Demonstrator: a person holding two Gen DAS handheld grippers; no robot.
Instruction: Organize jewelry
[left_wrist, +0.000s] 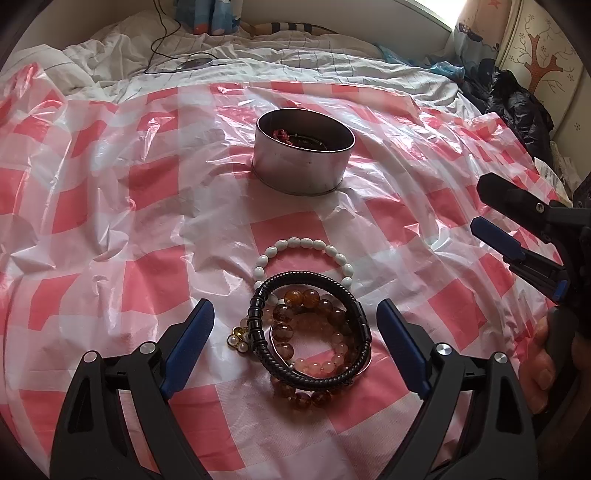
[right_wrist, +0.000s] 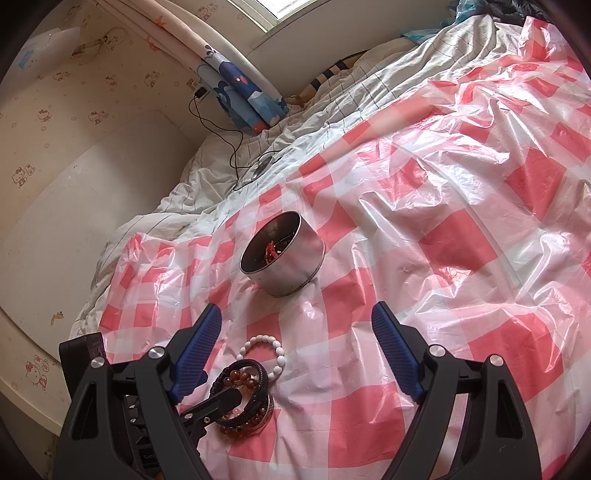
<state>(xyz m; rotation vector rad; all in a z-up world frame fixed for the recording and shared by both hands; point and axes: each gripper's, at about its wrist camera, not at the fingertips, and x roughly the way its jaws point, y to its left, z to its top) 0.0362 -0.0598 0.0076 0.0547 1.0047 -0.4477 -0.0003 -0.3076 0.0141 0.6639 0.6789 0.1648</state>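
pink checked sheet (left_wrist: 110, 206), left gripper (left_wrist: 295, 325) jaws wide around bracelet pile (left_wrist: 314, 332), right gripper (right_wrist: 295, 325) jaws wide, empty

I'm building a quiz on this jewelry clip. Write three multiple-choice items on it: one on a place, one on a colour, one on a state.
1. Where does the round silver metal tin stand relative to the heap of bracelets?
A. beyond the heap, apart from it
B. on top of it
C. touching its near side

2. What colour is the oval-bead bracelet at the far edge of the heap?
A. green
B. white
C. black

3. How is the left gripper?
A. shut on the tin
B. shut on a bead
C. open, fingers either side of the heap

Answers:
1. A: bare pink-and-white checked plastic sheet lies between tin and heap.
2. B: its beads are white, next to the black braided bracelet and the amber bead bracelet.
3. C: its blue pads stand wide apart and grip nothing.
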